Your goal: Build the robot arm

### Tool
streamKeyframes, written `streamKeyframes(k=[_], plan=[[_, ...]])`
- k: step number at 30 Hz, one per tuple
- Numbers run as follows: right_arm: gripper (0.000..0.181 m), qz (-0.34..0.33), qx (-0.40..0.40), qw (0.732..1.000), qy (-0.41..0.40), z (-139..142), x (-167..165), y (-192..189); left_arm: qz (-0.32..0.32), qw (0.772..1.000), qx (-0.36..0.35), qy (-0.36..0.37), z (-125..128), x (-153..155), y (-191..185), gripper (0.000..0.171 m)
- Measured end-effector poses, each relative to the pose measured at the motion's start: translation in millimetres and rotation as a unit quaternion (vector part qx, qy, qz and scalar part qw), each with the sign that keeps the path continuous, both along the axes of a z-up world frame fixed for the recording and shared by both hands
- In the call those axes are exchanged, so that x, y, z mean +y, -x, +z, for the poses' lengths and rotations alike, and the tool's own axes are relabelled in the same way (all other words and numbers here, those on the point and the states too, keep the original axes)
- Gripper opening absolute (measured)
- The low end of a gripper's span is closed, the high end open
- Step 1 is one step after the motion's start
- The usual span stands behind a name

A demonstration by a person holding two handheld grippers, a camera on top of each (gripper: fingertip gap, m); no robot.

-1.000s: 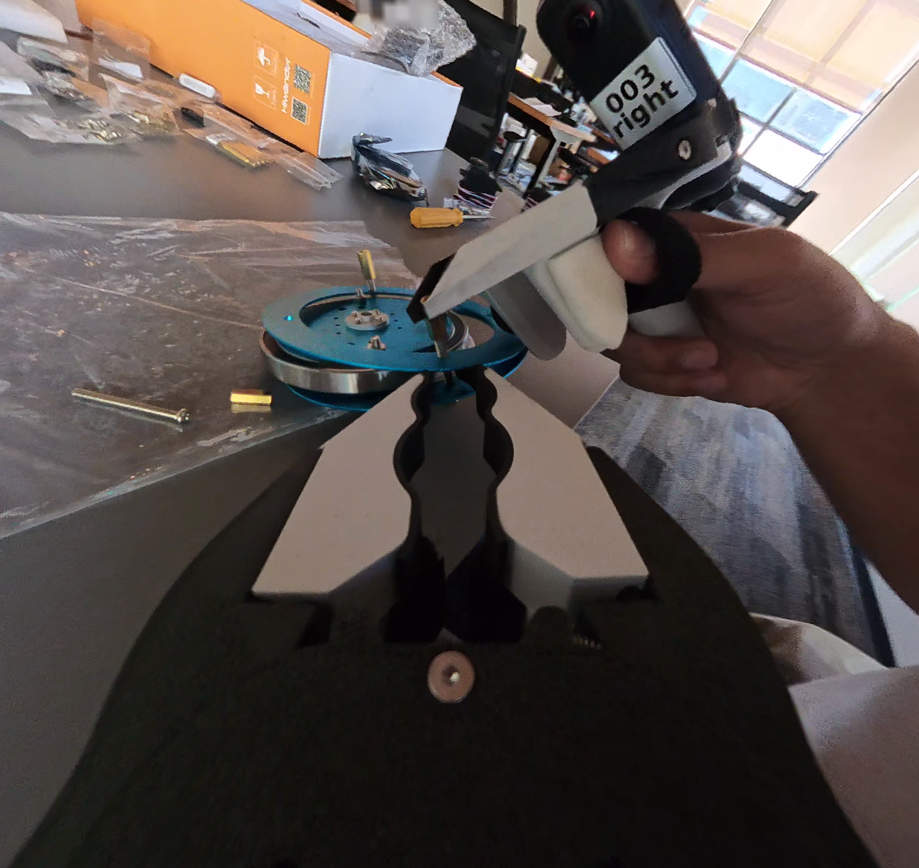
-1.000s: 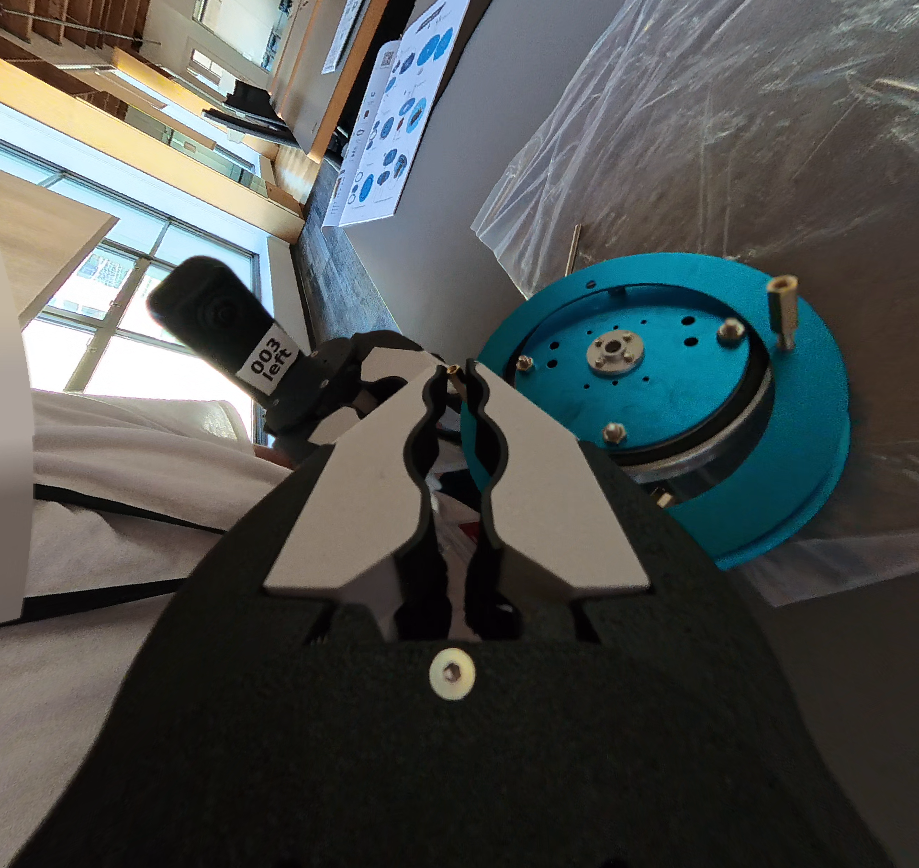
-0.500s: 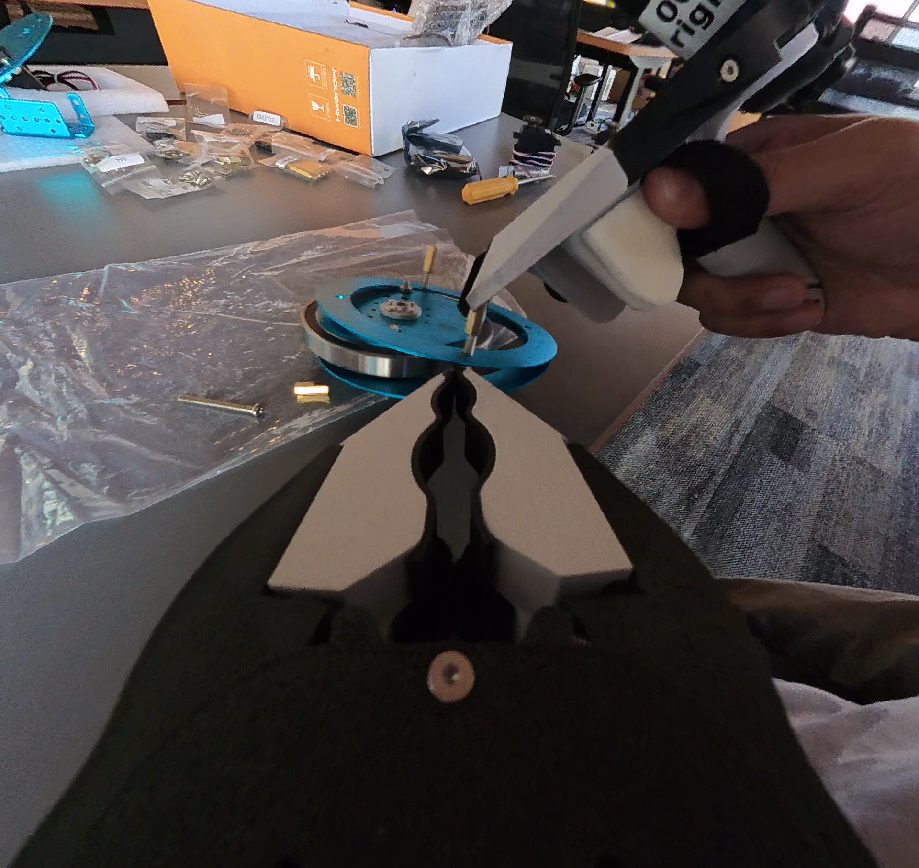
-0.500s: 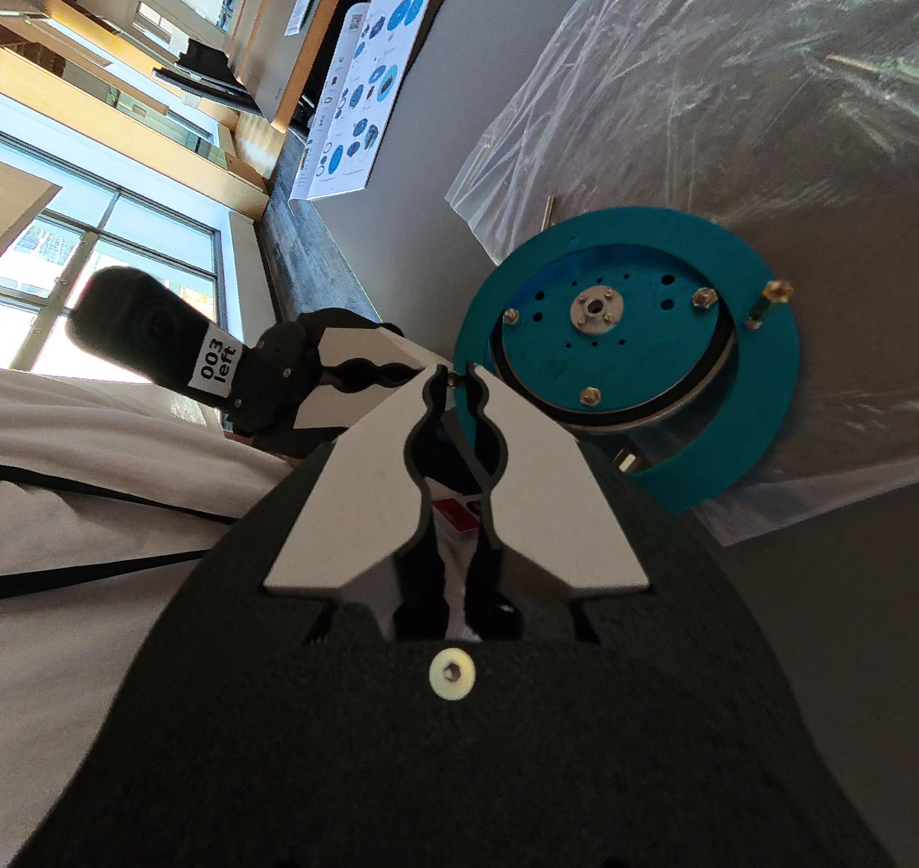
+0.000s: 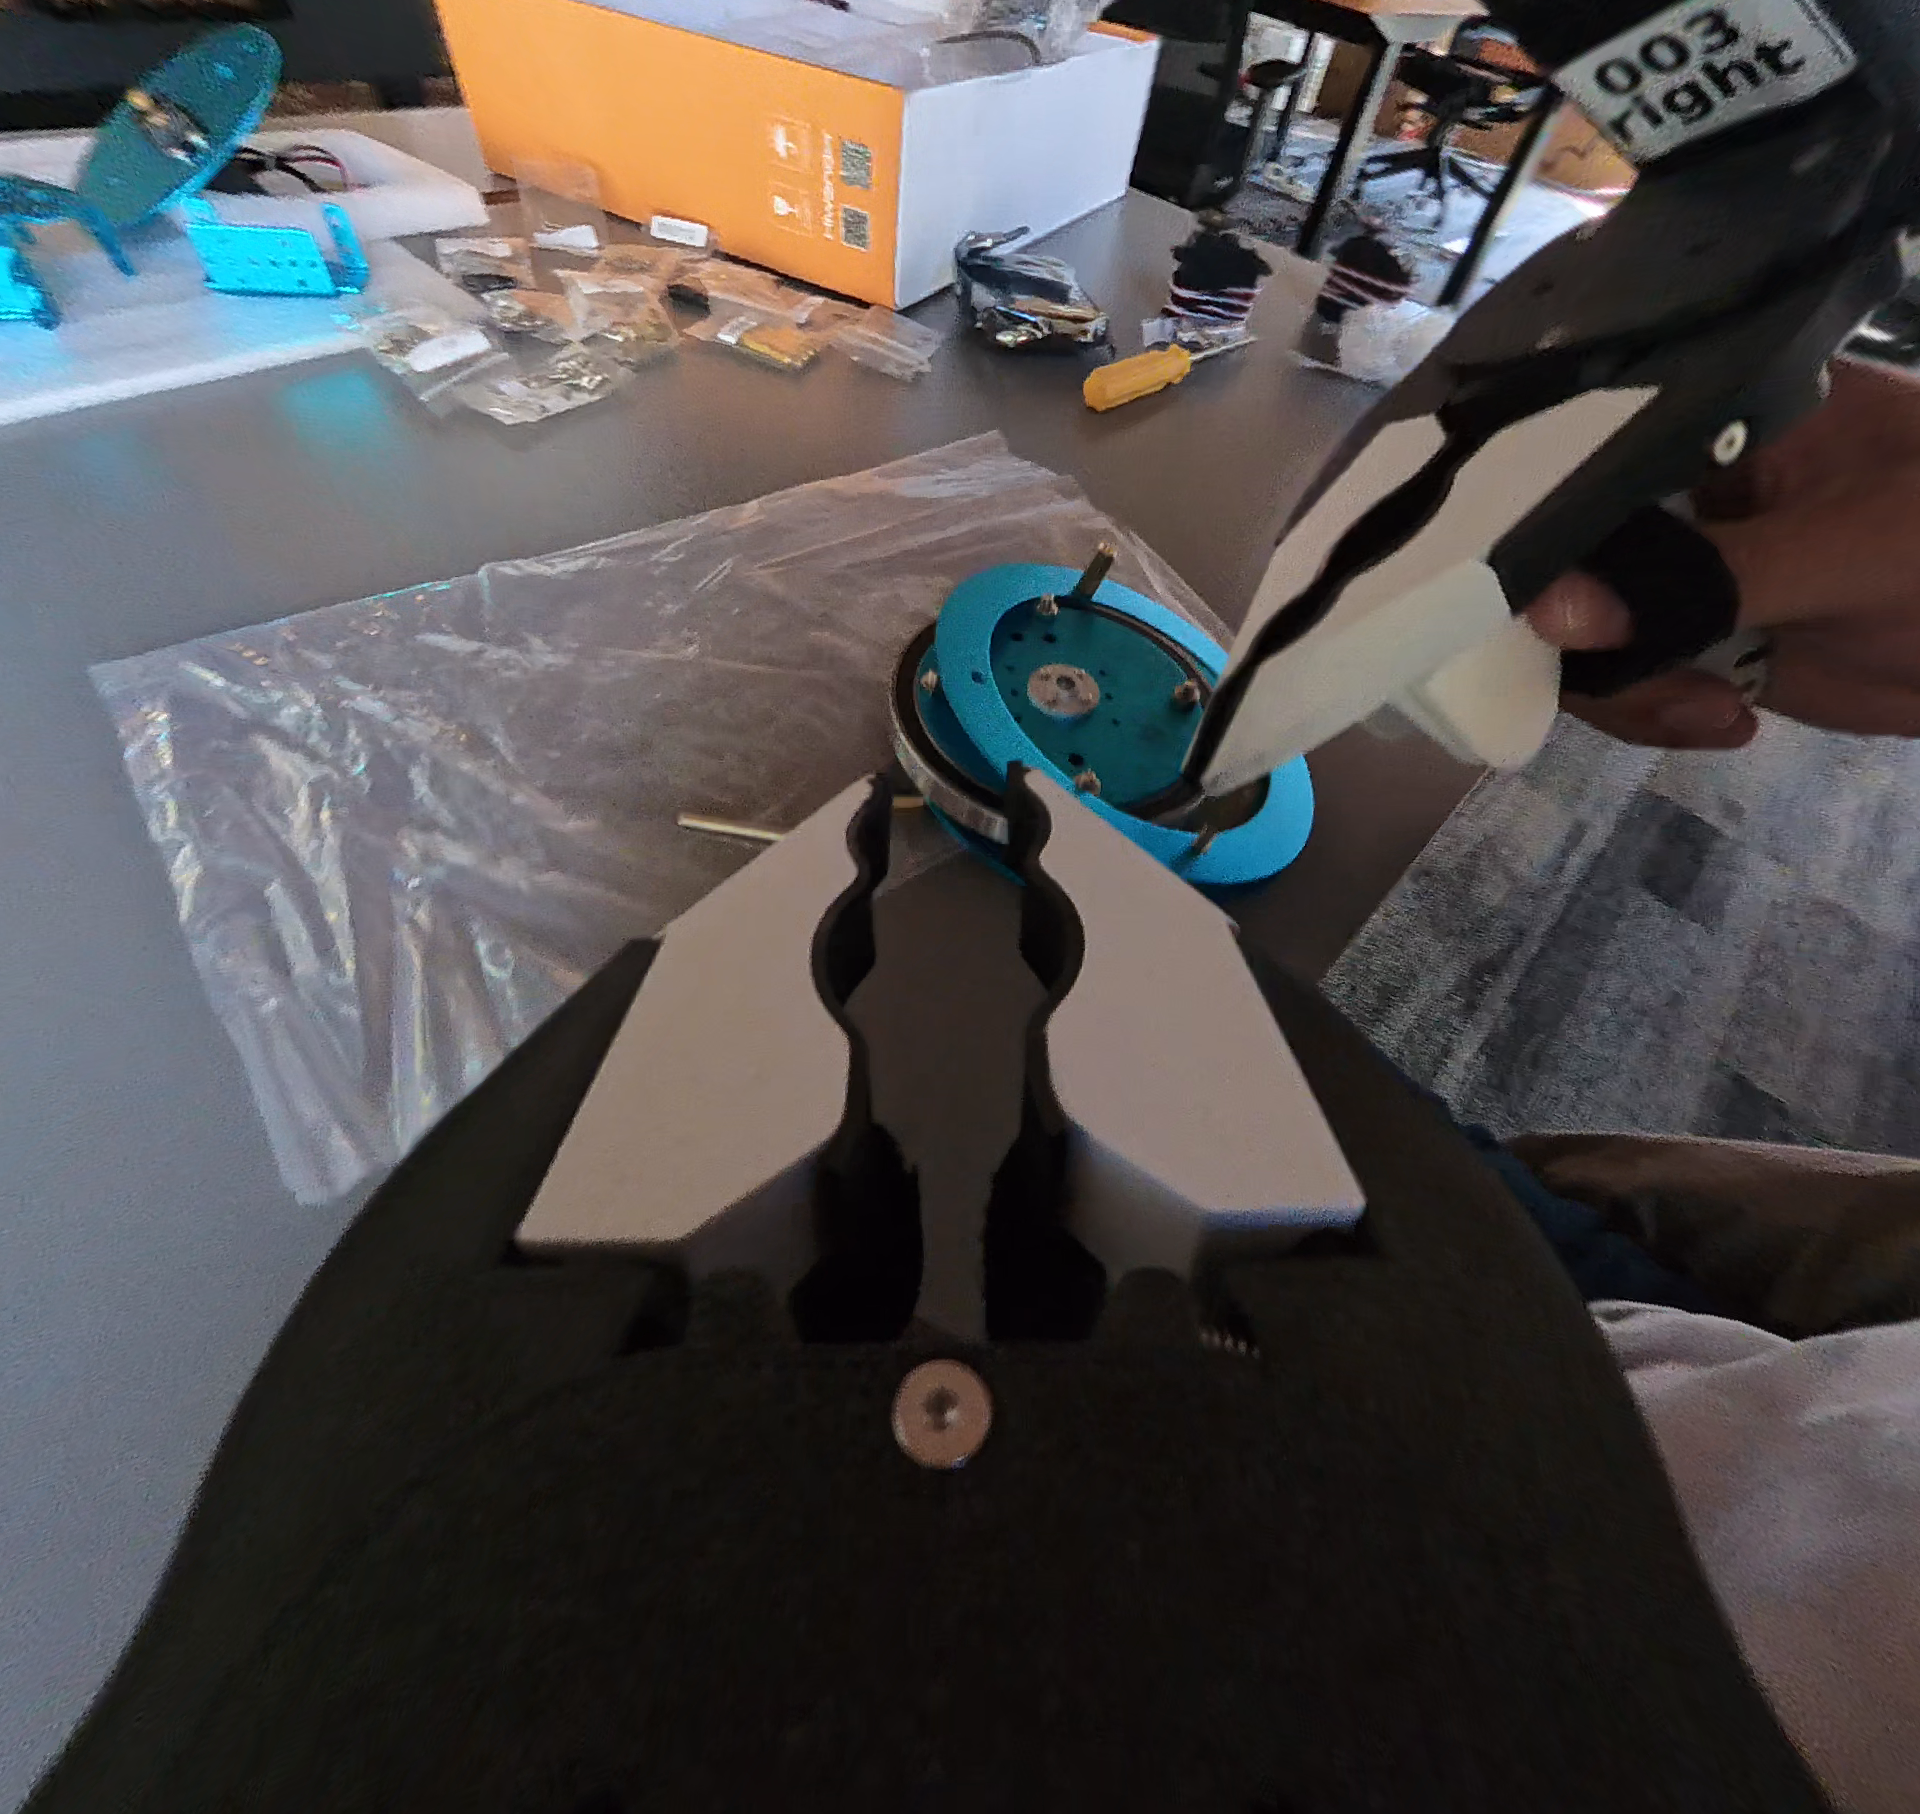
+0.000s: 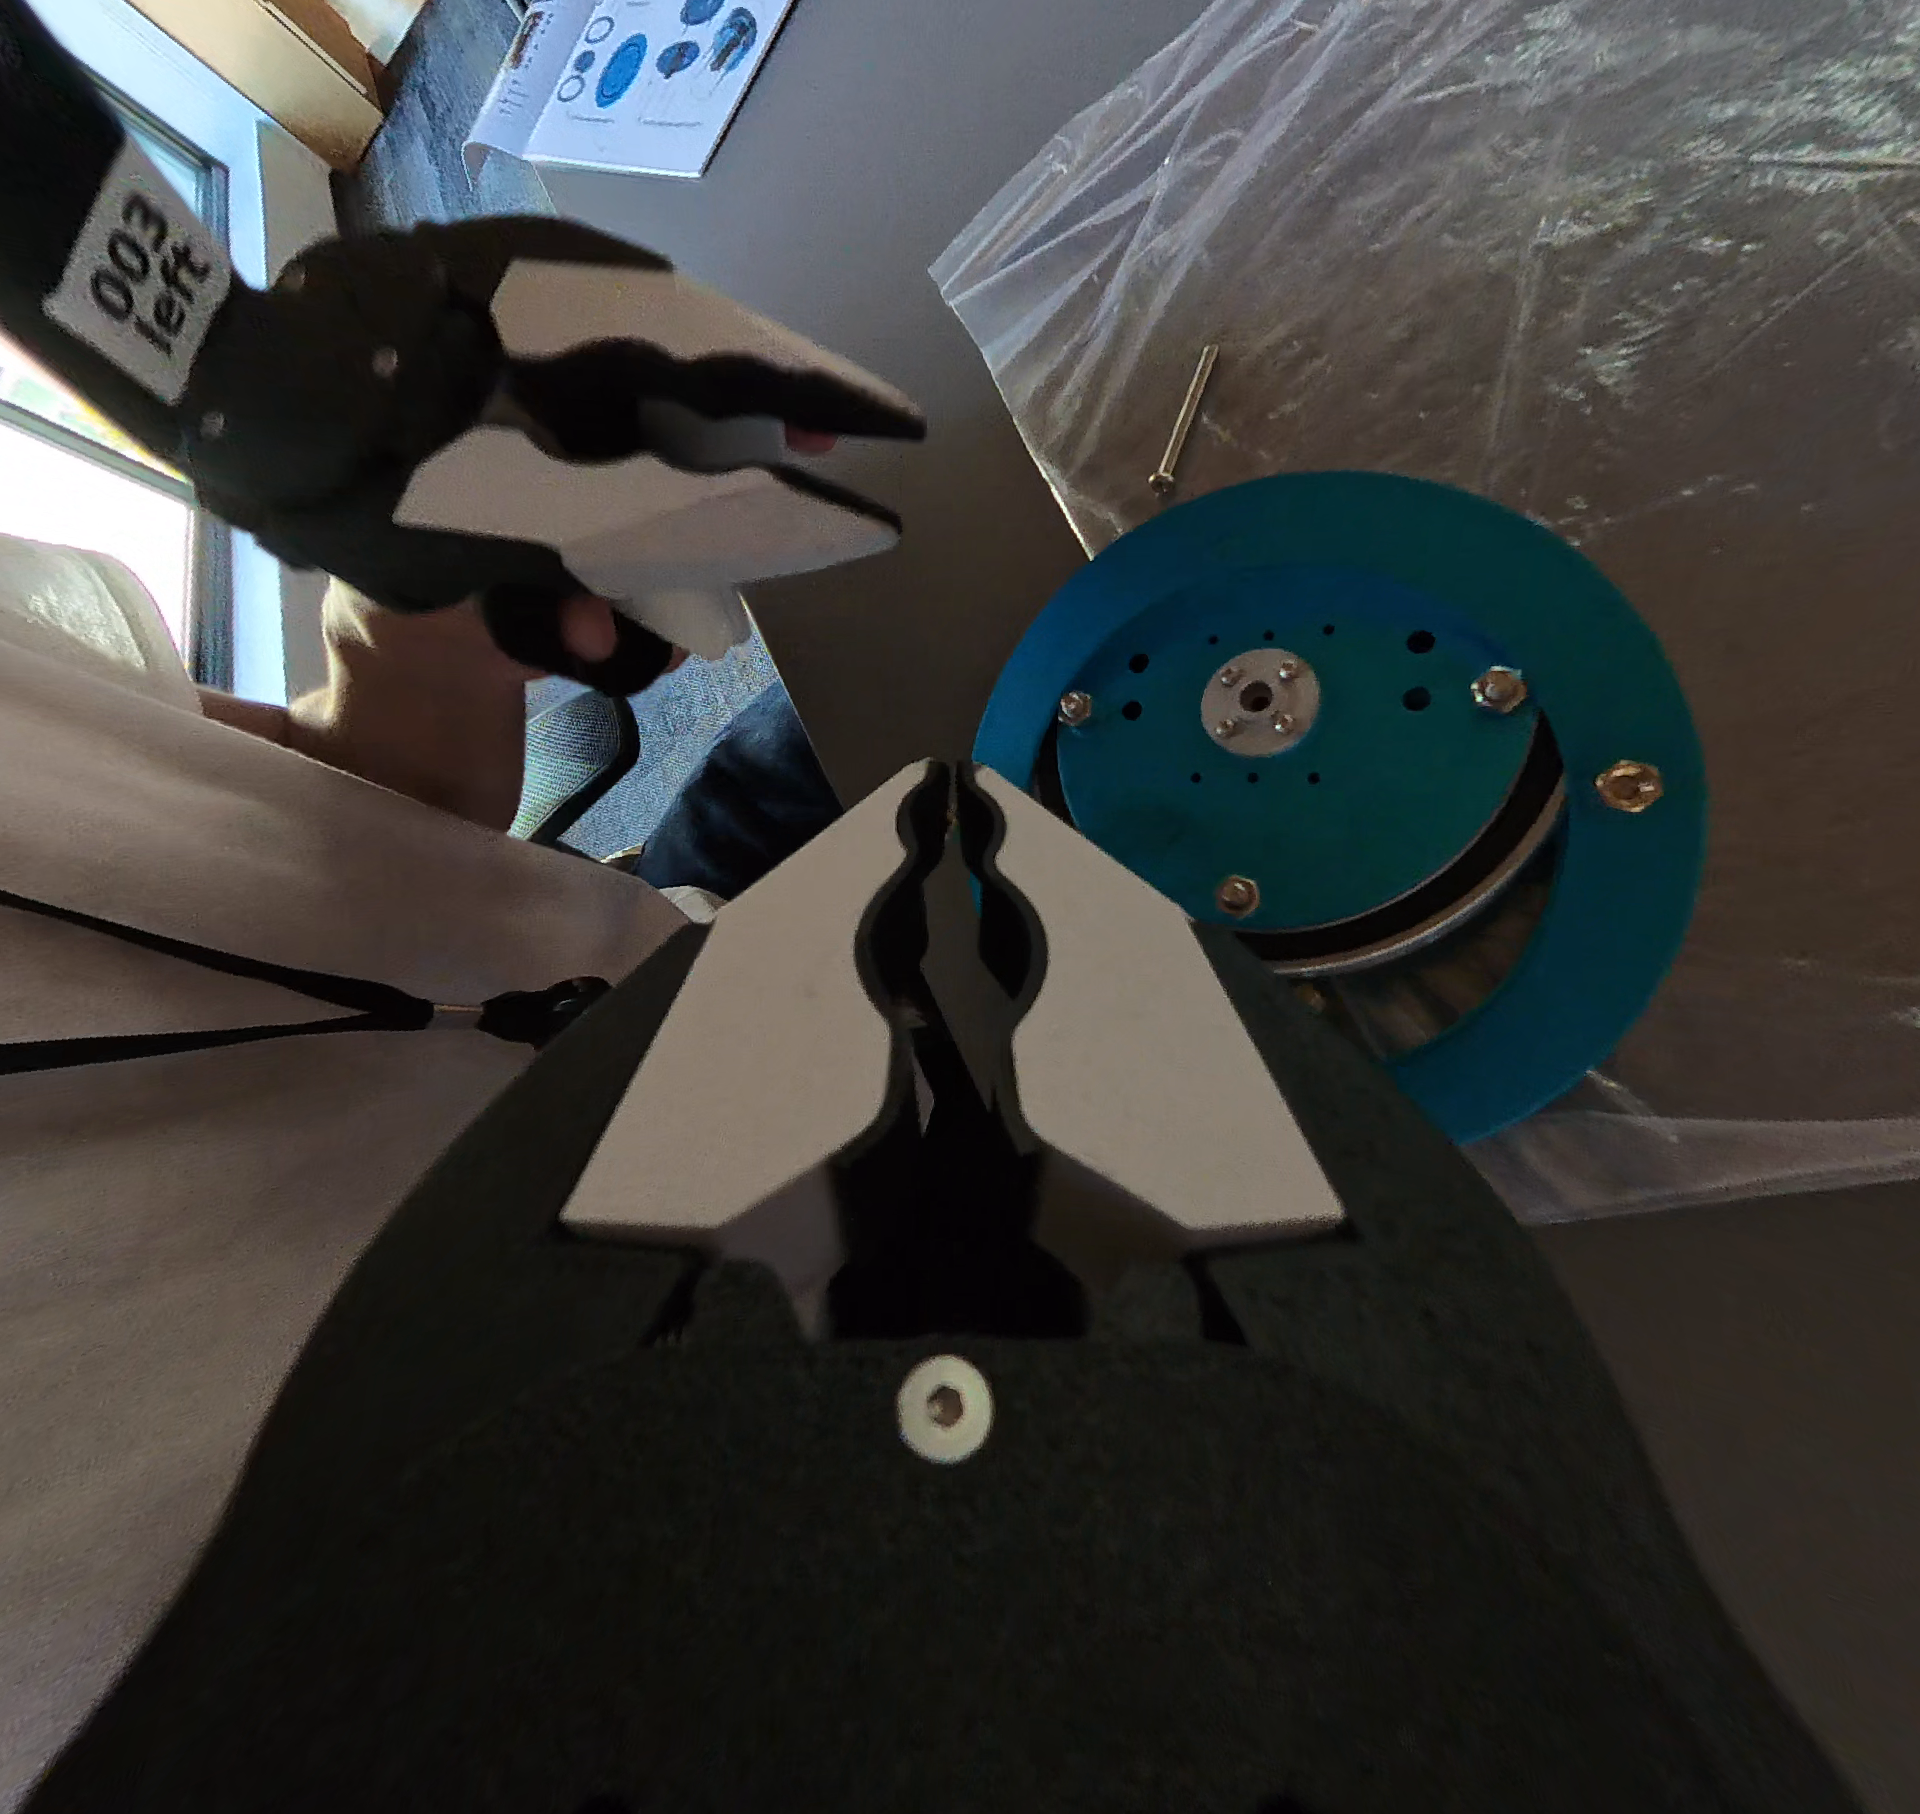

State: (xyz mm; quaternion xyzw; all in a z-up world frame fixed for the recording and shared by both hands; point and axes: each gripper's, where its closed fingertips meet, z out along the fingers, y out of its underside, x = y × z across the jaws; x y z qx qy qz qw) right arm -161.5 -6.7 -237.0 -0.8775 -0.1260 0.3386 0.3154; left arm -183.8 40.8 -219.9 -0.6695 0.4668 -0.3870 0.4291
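A blue round turntable assembly (image 5: 1101, 715) with a metal bearing ring lies on a clear plastic bag (image 5: 468, 725) near the table's edge. It also shows in the right wrist view (image 6: 1351, 808). One brass standoff (image 5: 1096, 569) stands upright on its outer ring. My right gripper (image 6: 951, 777) is shut on a second brass standoff (image 5: 1208, 829) and holds it at the outer ring's near right side. My left gripper (image 5: 948, 785) is open and empty, just short of the assembly's near edge. It shows from the side in the right wrist view (image 6: 899, 476).
A long screw (image 5: 727, 826) lies on the bag left of the assembly. Farther back on the grey table (image 5: 208, 559) are an orange and white box (image 5: 727, 102), small hardware bags (image 5: 561, 330), a yellow screwdriver (image 5: 1138, 377) and blue metal parts (image 5: 156, 175). A printed sheet (image 6: 665, 29) lies near the table edge. My hands' fingertips stand some 6 cm from each other.
My left gripper has opened and risen, now looking down on the assembly. My right gripper has kept hold of the standoff at the outer ring.
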Motion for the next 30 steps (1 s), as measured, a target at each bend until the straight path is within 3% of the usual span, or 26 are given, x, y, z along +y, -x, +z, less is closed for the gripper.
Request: streamKeyframes(k=[4, 7, 10, 12, 15, 17, 25, 28, 30], plan=[[0.020, 0.013, 0.043, 0.999, -0.025, 18.5, -5.9, 3.7, -0.048, 0.997, 0.018, 0.052, -1.7, 11.6, -22.5, 0.029], [0.028, -0.039, -0.006, 0.996, -0.076, 29.2, -13.4, -37.6, -0.072, 0.994, 0.035, 0.081, -8.7, 15.5, -40.8, 0.038], [0.070, -0.063, -0.137, 0.983, -0.106, 2.3, -26.7, -79.5, -0.092, 0.988, 0.073, 0.097, -22.5, 11.6, -53.7, 0.047], [0.103, -0.061, -0.190, 0.974, -0.103, -22.9, -31.2, -83.1, -0.094, 0.987, 0.087, 0.097, -28.9, 11.4, -59.9, 0.047], [0.117, -0.057, -0.235, 0.967, -0.081, -46.0, -27.4, -77.2, -0.077, 0.988, 0.097, 0.094, -33.7, 17.6, -64.8, 0.045], [0.109, -0.057, -0.257, 0.961, -0.085, -48.1, -21.2, -75.3, -0.082, 0.985, 0.098, 0.114, -34.8, 17.6, -64.7, 0.030], [0.093, -0.056, -0.247, 0.960, -0.115, -33.8, -13.4, -69.7, -0.084, 0.982, 0.087, 0.144, -31.4, 32.0, -56.2, 0.019], [0.077, -0.069, -0.190, 0.973, -0.113, -22.9, -11.9, -65.5, -0.089, 0.979, 0.089, 0.158, -31.2, 33.9, -52.6, 0.020], [0.051, -0.084, -0.183, 0.974, -0.102, -19.9, -11.8, -69.0, -0.082, 0.979, 0.076, 0.173, -27.4, 37.0, -50.8, 0.019]])
